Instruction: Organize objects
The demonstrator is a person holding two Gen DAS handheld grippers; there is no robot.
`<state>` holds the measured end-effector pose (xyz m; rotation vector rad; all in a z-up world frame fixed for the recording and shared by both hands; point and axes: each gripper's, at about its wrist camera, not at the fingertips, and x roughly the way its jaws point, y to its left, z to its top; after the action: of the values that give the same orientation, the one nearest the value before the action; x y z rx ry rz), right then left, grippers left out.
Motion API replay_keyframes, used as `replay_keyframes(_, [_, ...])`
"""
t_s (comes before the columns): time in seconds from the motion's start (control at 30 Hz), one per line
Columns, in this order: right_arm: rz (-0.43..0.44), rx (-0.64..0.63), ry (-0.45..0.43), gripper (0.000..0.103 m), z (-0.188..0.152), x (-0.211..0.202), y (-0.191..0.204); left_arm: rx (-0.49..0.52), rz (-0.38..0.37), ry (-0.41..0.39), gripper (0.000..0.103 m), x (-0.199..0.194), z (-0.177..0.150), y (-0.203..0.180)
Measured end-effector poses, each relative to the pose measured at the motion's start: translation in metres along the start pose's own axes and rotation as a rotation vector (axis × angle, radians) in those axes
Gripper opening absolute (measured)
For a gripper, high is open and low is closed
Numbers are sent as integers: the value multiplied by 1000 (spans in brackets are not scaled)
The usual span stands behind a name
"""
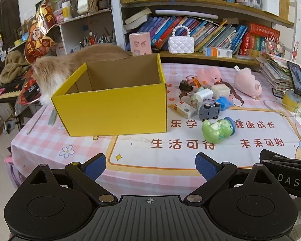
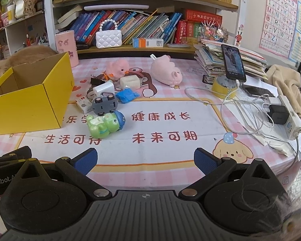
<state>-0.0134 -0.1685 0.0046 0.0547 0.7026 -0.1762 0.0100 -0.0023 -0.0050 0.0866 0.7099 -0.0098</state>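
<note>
Toys lie in a loose pile ahead of my two claws: a green frog toy (image 2: 104,125) nearest, a grey toy car (image 2: 104,103) touching it behind, then a pink chick plush (image 2: 118,68) and pink pig plush (image 2: 166,72). Ahead to the left stands a yellow cardboard box (image 1: 114,98); what shows of its inside is bare. My left claw (image 1: 150,166) and right claw (image 2: 145,160) both gape wide, gripping nothing. Red Chinese lettering marks the table mat (image 2: 170,150). Only the right view shows an alphabet poster (image 2: 279,14).
</note>
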Motion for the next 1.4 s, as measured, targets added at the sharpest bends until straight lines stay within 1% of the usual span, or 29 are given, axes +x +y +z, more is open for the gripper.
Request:
replay_keyframes(0.7, [1,3,13,103,0,5,-5,0,3,8,98,2,1,-3])
replay_keyframes(0.83, [3,6,16,103,0,8,-7,3,10,18,98,5,4,-7])
replay_keyframes(1.03, [6,10,15,103,3,13,-10,4,18,10,98,6,6,-13])
replay_keyframes(1.23, [-1,2,40,103,5,17,-10,5,26,16,98,7,7,-16])
replay_keyframes(1.4, [12,-11,34,103,6,20,-13,-13,10,28,98,12,7,-18])
